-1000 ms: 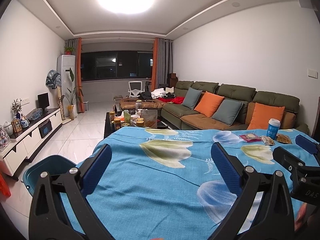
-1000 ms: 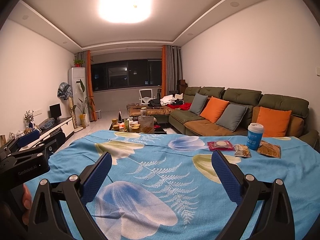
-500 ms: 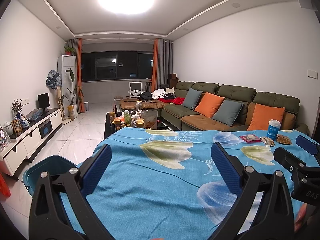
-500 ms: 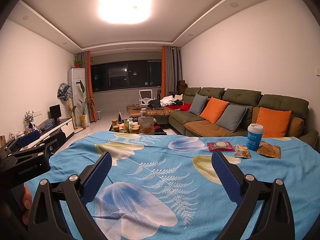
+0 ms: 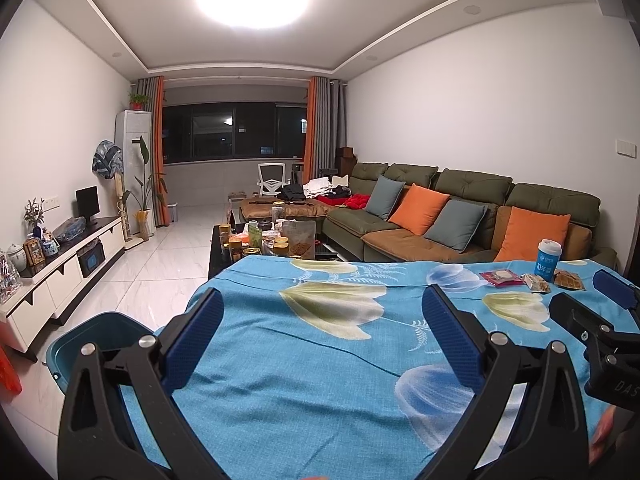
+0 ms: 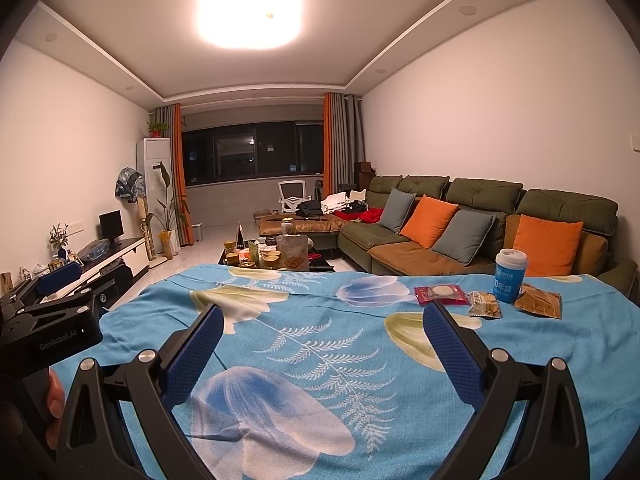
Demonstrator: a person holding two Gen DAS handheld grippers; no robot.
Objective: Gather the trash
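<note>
Nothing has been picked up yet, so the whole job is left to do. Going left to right: a blue bin sits on the floor at about 8 o'clock in the left view, just beside the table's edge, and no trash shows in the part of it that can be seen. The left gripper is wide open and holds nothing, above the blue flowery cloth. The right gripper is wide open and holds nothing too. The trash lies at about 2 o'clock in the right view, well apart from both grippers: a flat red wrapper, a small crinkly packet, a blue cup with a white lid standing up, and a brown packet touching the cup.
</note>
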